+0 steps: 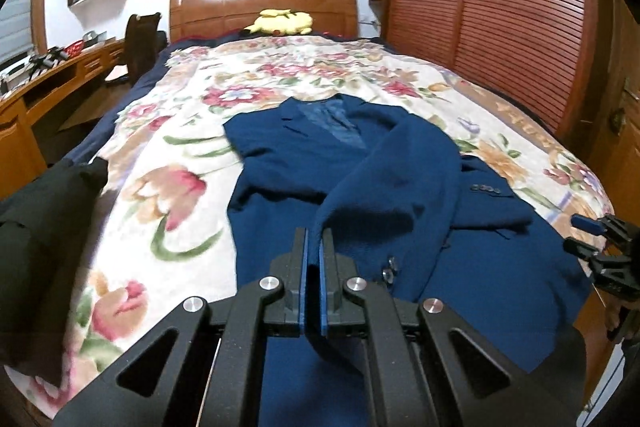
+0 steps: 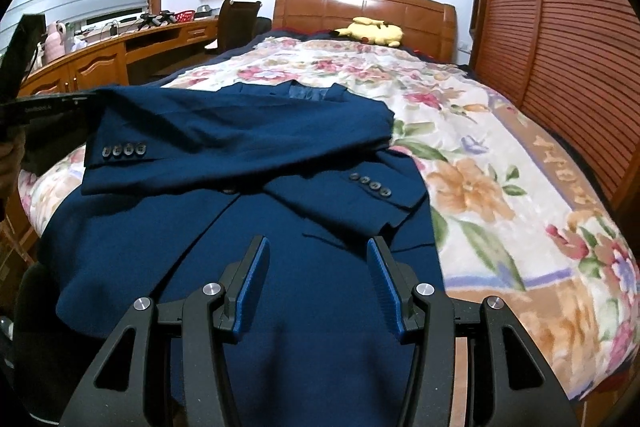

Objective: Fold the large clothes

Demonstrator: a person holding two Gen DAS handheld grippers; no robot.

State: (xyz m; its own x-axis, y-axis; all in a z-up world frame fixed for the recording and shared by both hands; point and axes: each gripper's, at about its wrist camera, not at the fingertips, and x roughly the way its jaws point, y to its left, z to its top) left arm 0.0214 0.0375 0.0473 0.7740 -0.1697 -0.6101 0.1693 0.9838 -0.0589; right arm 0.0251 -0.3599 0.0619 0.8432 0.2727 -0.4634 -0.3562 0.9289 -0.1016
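Observation:
A dark blue suit jacket (image 1: pixel 280 195) lies face up on the bed, collar toward the headboard. My left gripper (image 1: pixel 315 233) is shut on the jacket's left sleeve (image 1: pixel 380 195) and holds the cloth raised over the chest. Seen from the right wrist, that sleeve (image 2: pixel 240 131) stretches across the jacket (image 2: pixel 280 287), its buttoned cuff (image 2: pixel 122 150) lifted at the left. The other sleeve (image 2: pixel 352 195) lies folded across the front. My right gripper (image 2: pixel 316 243) hovers open above the jacket's lower front, nothing between its fingers; it also shows at the right edge (image 1: pixel 588 243).
A floral blanket (image 1: pixel 168 147) covers the bed, with a yellow plush toy (image 1: pixel 282 22) by the wooden headboard (image 1: pixel 260 3). Louvred wardrobe doors (image 1: pixel 488 19) stand on the right, a desk (image 2: pixel 120 51) and chair (image 2: pixel 234 23) on the left. A black garment (image 1: pixel 40 227) lies at the bed's near left corner.

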